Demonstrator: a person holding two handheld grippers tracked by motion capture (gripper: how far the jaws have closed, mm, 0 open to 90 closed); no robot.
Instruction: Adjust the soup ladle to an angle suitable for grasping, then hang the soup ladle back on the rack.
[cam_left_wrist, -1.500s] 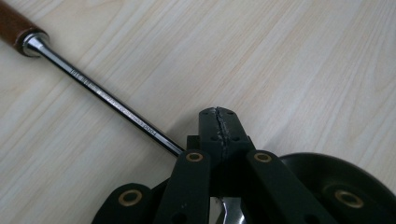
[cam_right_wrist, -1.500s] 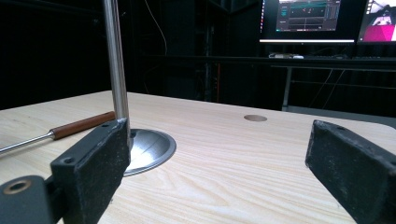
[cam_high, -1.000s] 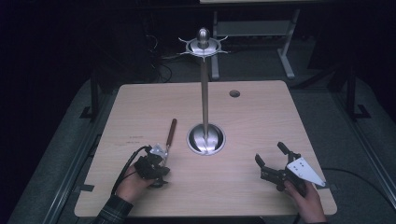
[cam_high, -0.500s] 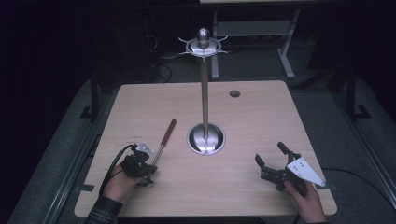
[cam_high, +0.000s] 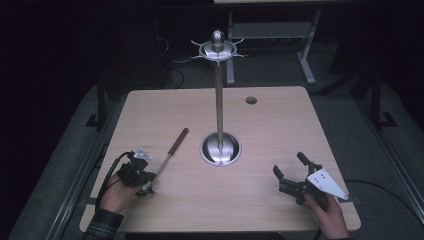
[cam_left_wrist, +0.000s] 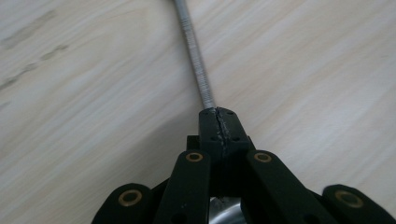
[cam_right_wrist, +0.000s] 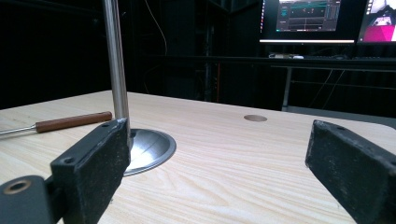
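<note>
Pale wooden surface (cam_high: 280, 130), dark room. Left gripper (cam_high: 141, 176) clamped on the ladle (cam_high: 167, 154) shaft near its bowl, at front left. Right gripper (cam_high: 291, 173) jaws spread, empty, front right. Steel stand (cam_high: 219, 147) centre.

the utensil's (cam_left_wrist: 196, 60) shaft runs off the top edge; its head is hidden.

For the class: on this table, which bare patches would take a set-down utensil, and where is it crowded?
Free: the table behind the stand, out to the cable hole; the front middle, between the left gripper and the open right gripper. Crowded: front left, where the left gripper clamps the utensil beside the stand's base.
</note>
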